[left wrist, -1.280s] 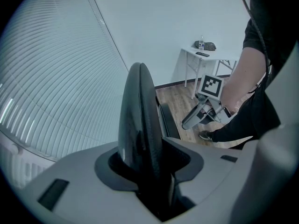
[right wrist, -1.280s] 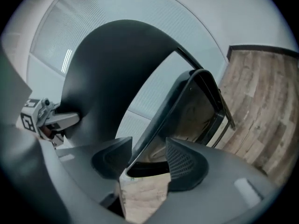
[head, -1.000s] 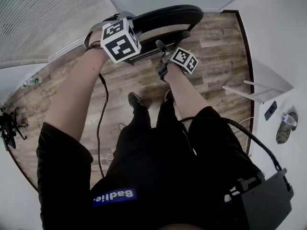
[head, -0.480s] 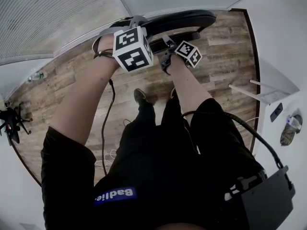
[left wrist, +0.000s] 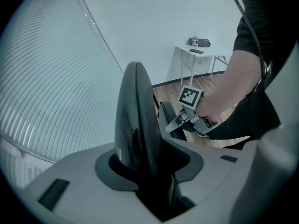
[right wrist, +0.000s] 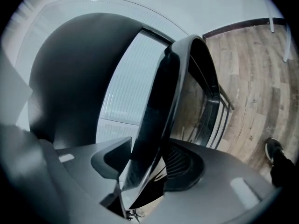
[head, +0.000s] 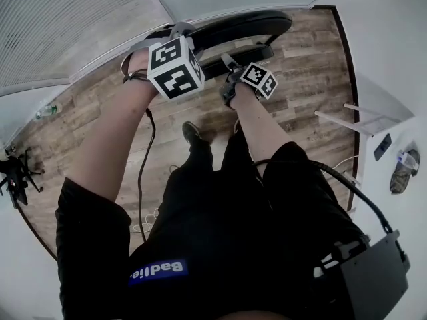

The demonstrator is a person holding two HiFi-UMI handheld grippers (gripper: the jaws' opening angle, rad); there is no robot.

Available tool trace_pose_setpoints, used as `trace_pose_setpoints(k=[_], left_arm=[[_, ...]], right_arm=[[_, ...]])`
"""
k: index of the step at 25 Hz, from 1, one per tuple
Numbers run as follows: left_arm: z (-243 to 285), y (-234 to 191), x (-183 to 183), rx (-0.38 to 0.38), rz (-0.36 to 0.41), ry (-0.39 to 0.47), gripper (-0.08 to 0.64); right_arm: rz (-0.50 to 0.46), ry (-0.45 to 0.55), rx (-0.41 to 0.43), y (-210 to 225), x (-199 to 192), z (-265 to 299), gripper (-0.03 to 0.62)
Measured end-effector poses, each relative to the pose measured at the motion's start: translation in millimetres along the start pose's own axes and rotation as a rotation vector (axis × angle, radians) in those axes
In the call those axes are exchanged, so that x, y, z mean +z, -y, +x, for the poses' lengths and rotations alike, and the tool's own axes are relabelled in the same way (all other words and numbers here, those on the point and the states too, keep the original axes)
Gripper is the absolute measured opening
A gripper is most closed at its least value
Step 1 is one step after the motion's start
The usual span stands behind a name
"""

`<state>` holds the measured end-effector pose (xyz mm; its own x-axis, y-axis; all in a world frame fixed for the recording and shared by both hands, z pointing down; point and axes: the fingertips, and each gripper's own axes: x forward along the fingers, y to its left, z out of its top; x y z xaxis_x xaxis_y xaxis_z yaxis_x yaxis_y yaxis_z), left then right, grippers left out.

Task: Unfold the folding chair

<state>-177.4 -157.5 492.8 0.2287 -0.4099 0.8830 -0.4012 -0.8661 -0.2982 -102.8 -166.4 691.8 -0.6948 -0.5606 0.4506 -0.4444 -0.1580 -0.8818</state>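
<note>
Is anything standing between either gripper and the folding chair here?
Nothing visible does: on the folding chair, the left gripper is shut on one black panel, the right gripper on the other panel.

white table [left wrist: 212, 55], window blinds [head: 67, 25], wood floor [head: 313, 79]

This is a bare, white-walled [left wrist: 187, 13] room, more a plain office or test space than a home. It has a wood-plank floor [head: 300, 79], a dark baseboard [head: 347, 79] and a wide slatted blind [head: 60, 25] along the far left. A small white table [left wrist: 215, 55] by the right wall holds a bottle [left wrist: 195, 35], and a black tripod [head: 15, 179] stands at the left.
</note>
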Motion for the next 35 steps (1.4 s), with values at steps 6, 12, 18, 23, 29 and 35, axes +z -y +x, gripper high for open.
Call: trace_pose_setpoints(k=[6, 12, 18, 23, 29, 35], left_arm=[[-5, 12, 0, -0.01, -0.004, 0.002, 0.149], [-4, 23, 0, -0.026, -0.015, 0.004, 0.149], [-4, 37, 1, -0.041, -0.021, 0.007, 0.149], [8, 46, 7, -0.06, -0.028, 0.008, 0.149], [20, 53, 2, -0.084, -0.049, 0.01, 0.149], [38, 68, -5, -0.12, -0.083, 0.001, 0.149]], right_arm=[[0.002, -0.014, -0.012, 12, -15, -25, 0.184], [0.04, -0.021, -0.044, 41, -31, -58, 0.16], [0.099, -0.021, -0.042, 68, -47, -86, 0.152], [0.124, -0.029, -0.056, 104, -53, -107, 0.158], [0.144, -0.036, -0.049, 144, -69, -126, 0.172], [0.211, -0.05, -0.063, 202, -94, -147, 0.19]])
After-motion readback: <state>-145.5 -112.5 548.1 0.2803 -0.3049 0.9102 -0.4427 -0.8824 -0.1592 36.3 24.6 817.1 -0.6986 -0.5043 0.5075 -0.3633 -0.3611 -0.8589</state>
